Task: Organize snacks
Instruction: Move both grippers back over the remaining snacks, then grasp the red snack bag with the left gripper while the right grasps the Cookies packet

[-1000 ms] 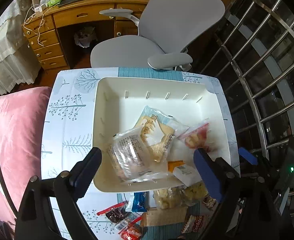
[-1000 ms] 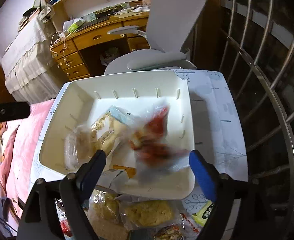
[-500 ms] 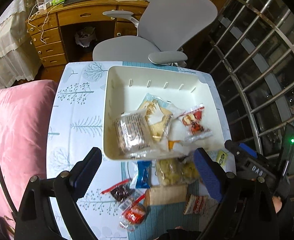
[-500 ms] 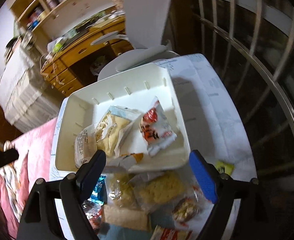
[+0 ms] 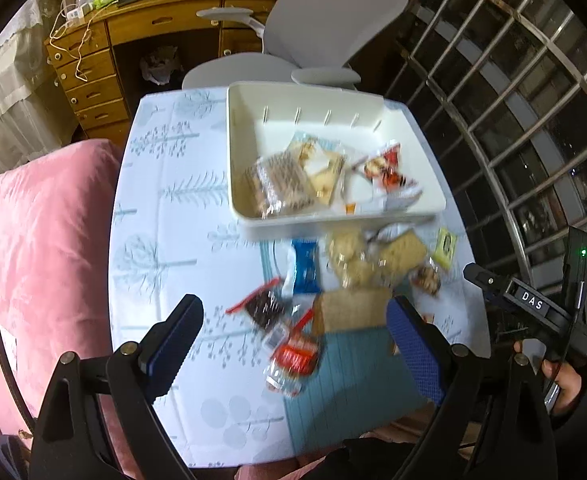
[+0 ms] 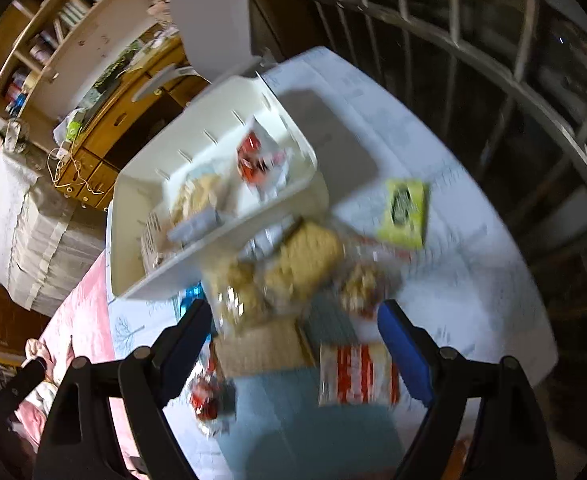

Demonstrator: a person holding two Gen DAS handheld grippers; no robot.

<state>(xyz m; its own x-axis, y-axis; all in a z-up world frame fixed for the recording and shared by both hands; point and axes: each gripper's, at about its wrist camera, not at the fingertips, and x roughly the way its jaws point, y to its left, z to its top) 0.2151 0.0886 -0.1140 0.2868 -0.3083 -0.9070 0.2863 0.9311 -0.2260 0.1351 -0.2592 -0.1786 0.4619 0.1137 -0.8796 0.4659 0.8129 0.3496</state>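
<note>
Lying lengthwise toward the tray (image 5: pixel 245 160), the blue packet (image 5: pixel 306 266) sits beyond both empty, wide-open hand-held grippers.

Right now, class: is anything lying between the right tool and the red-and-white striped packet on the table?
Nothing visible does. The right tool is open and empty, and the red-and-white striped packet lies flat on the table just inside its right finger, uncovered. A brown packet lies beside it, not on it.
</note>
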